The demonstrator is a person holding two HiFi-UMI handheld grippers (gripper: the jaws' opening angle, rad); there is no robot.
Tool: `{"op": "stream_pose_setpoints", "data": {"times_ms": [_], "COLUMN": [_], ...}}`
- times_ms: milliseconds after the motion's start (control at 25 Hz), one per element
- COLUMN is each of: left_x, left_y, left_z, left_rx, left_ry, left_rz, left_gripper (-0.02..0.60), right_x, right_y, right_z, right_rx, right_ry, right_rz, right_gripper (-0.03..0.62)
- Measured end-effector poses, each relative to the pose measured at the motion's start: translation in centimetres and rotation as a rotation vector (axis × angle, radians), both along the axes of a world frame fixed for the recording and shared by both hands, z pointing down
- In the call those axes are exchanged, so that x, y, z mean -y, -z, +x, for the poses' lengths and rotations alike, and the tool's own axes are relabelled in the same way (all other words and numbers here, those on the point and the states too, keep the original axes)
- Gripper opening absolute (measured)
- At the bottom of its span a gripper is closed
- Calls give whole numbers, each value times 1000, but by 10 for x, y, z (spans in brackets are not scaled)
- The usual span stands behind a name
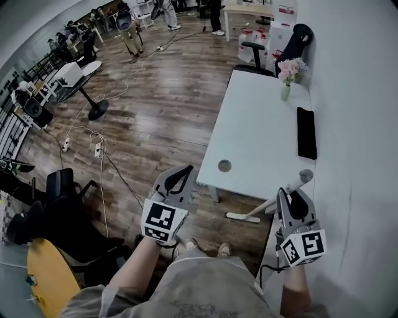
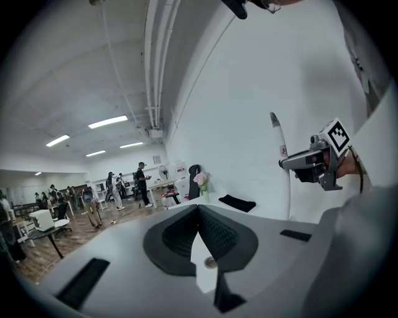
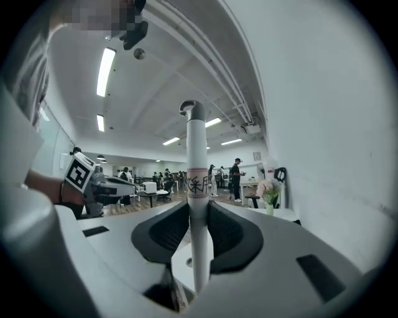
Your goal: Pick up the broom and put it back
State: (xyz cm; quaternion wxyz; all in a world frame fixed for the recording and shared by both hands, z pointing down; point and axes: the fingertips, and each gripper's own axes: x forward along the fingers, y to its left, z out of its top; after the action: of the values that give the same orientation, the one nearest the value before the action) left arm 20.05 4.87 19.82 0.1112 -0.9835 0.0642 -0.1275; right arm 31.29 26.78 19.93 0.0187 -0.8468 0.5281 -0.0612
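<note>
handwritten chinese characters on a label point(image 3: 197, 184) on the broom handle point(image 3: 197, 140), unreadable

Premises: open-plan office or lab workspace. Evidence: a wood-plank floor point(image 1: 161, 118) spans a large hall. A long white worktop point(image 1: 261, 136) stands against the wall, with swivel office chairs point(image 1: 256, 53) beyond it. Desks with equipment point(image 1: 68, 74) line the far side. Loose cables and power strips point(image 1: 98, 149) lie on the floor. Overhead are strip lights point(image 2: 107, 122) and exposed pipes point(image 2: 154, 62). Several people point(image 1: 214, 15) stand about.

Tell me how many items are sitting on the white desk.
2. A vase of pink flowers stands at the far corner; a flat black object lies along the wall side. The broom handle overlaps the near corner and may hide something small.
</note>
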Motion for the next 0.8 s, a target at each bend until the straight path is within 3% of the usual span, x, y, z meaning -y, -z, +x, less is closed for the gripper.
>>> {"op": "stream_pose_setpoints", "data": {"times_ms": [200,360,600,800], "left_x": [-2,13,27,53], "left_y": [38,58,58,50], "left_z": [-24,-44,-67,-98], "left_rx": [-69,-139,-137,-119], "left_ry": [10,72,102,175], "left_rz": [28,26,5,-19], "left_gripper": [17,17,17,17], "right_x": [7,19,28,59], "right_y": [63,87,93,93], "right_z": [-32,-47,-68,-93], "right_rx": [-74,-93,-72,-62], "right_ry": [123,174,268,371], "right_rz": [87,108,114,84], "right_gripper": [110,109,107,107]}}
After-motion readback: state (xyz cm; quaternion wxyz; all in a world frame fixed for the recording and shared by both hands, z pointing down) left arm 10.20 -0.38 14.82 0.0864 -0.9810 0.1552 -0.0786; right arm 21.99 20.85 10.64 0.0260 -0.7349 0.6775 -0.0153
